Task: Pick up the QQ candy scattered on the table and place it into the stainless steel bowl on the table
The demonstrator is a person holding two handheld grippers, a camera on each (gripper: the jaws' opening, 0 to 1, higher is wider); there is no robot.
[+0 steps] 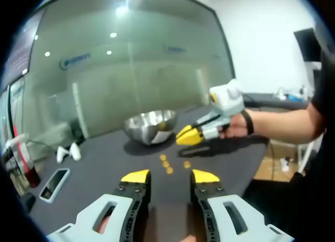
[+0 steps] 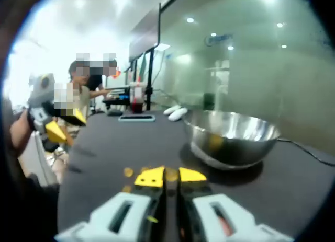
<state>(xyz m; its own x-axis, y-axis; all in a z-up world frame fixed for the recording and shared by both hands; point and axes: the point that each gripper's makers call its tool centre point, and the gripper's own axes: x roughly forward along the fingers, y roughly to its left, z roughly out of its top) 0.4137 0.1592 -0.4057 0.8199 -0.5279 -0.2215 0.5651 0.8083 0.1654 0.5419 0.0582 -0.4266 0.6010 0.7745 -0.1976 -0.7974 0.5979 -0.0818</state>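
A stainless steel bowl stands on the dark table. Several orange QQ candies lie on the table in front of it; two more candies show left of my right jaws. My left gripper is open and empty, hovering short of the candies; in the right gripper view the left gripper is at the far left, jaws apart. My right gripper is shut on an orange candy, held above the table just before the bowl by a hand.
A phone lies flat near the table's far side. Two white objects and a red bottle stand beyond it. A glass wall runs behind the table. A person is at the far end.
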